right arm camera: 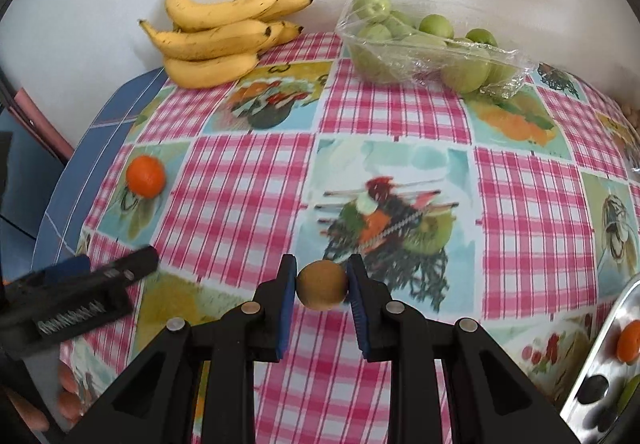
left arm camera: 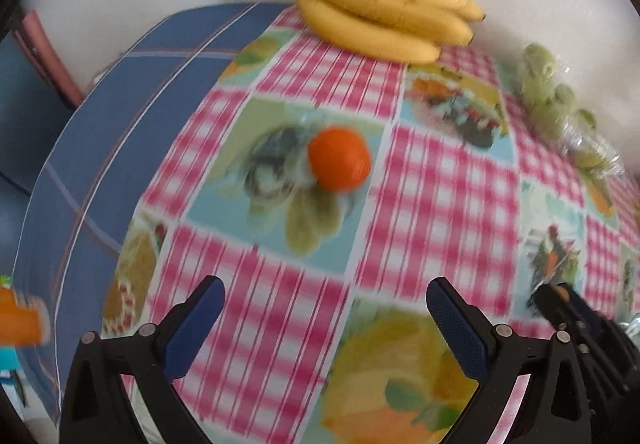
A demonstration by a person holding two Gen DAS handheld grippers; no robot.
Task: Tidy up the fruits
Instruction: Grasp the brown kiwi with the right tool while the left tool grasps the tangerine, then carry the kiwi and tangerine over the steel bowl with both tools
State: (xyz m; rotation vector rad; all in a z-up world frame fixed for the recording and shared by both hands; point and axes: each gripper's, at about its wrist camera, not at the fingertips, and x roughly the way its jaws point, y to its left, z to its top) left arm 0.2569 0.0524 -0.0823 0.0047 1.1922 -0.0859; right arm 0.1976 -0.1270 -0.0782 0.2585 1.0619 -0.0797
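Near the tablecloth edge [right arm camera: 92,204], an orange [right arm camera: 145,176] sits alone; right gripper [right arm camera: 322,286] clamps a kiwi [right arm camera: 322,285].

Legible text, labels, brands, numbers, signs: none. The checked cloth [right arm camera: 400,116] on the surface carries only printed pictures of fruit and salad, no lettering. The clear plastic bag [right arm camera: 432,44] of green fruit shows no readable label or print in either view.

Bright, motion-blurred, fisheye-warped edges
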